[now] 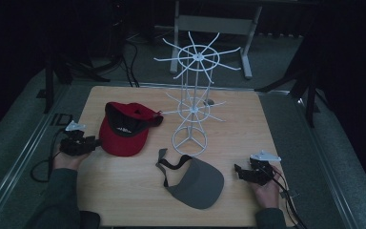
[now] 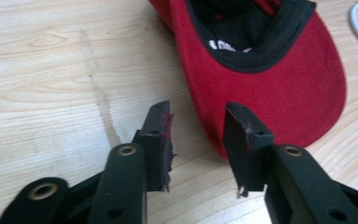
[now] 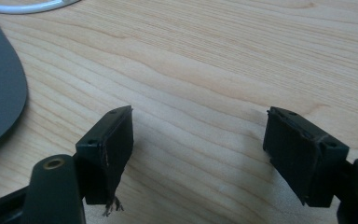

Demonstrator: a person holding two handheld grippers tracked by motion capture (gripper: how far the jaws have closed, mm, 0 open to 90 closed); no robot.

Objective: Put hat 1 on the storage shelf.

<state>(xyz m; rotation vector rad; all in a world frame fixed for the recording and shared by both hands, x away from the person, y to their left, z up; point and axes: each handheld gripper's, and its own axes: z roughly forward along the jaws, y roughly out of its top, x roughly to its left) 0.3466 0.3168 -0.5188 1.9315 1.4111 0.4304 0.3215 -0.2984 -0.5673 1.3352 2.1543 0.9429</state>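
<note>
The red cap (image 1: 124, 131) lies upside down near the left edge of the tabletop (image 1: 124, 200), its brim pointing toward the person and its black sweatband facing up. It is a light, soft thing: the fabric crown will sag and fold if pinched, while the brim (image 2: 279, 98) is stiffer and holds its curve, so it should not slip much between rubbery pads. The brim's left rim is the sensible place to take hold, since a firm bite there carries the whole cap without crushing it; the crown would then hang loose below.

The left gripper (image 1: 94, 143) sits at the left edge of the tabletop, held roughly level and pointing right at the cap, the hand (image 1: 66, 160) behind it coming up from the near edge. In the left gripper view its jaws are partly spread and straddle the brim's near rim; the red edge runs down into the gap, but the pads do not appear to press on it, though the contact point is hard to read, so I judge the cap not yet gripped.

The right gripper (image 1: 240, 171) rests near the right edge, beside the grey visor (image 1: 198, 183) that lies toward the near edge. Its jaws stand wide apart over bare wood, holding nothing. A white wire rack (image 1: 193, 95) stands behind the visor, mid-table.
</note>
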